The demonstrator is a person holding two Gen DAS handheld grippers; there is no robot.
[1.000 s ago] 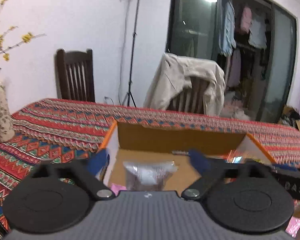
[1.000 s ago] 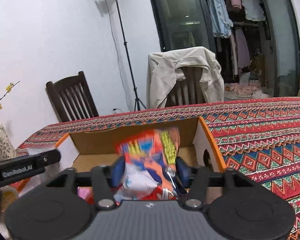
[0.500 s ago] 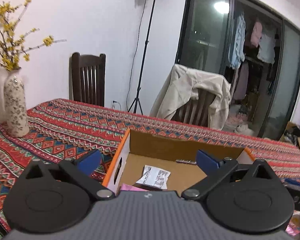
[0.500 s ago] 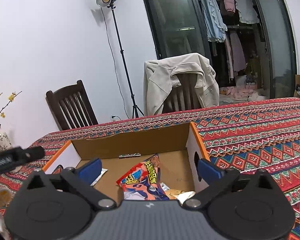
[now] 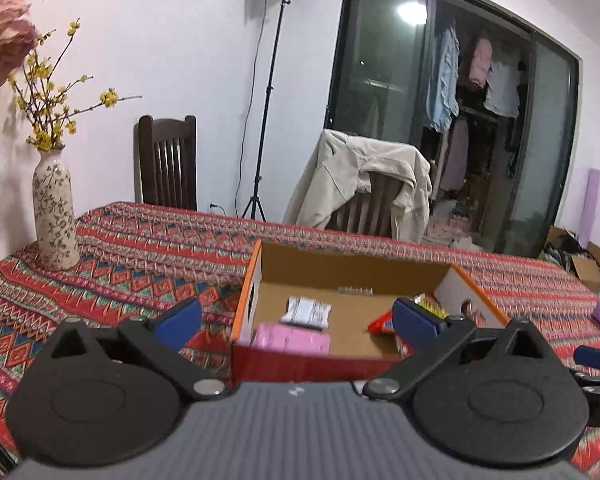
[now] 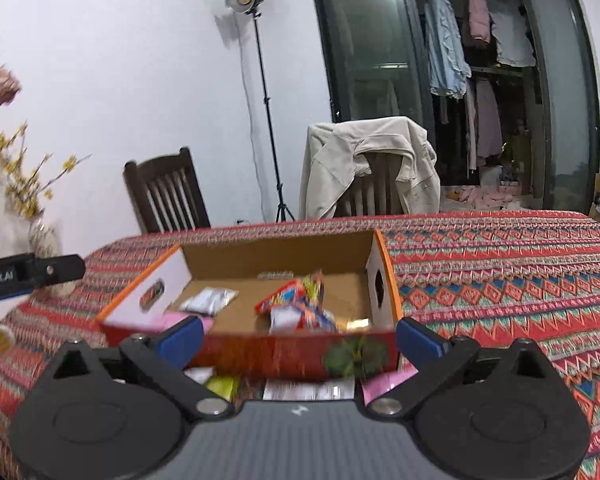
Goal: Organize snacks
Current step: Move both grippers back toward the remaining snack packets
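Open cardboard box point(image 5: 352, 268), rectangular, with plain brown inner walls, white end panels edged in orange and a glossy red front wall, standing on a desk point(image 5: 148, 264) covered by a woven cloth of red zigzag bands. Inside the box: a flat pink packet point(image 5: 290, 338) at 7 o'clock, a white crinkled sachet point(image 5: 306, 312) just behind it, and a shiny red-and-orange foil snack bag point(image 6: 300, 304) toward 4 o'clock. More flat packets point(image 6: 312, 390) lie on the cloth before the front wall. Left claw point(image 5: 296, 318): blue pads spread wide, released, nothing between them, short of the box. Right claw point(image 6: 298, 340): likewise fully spread and empty, its pads flanking the front wall without touching it. At 10 o'clock, a tall speckled ceramic vase point(image 5: 55, 216).
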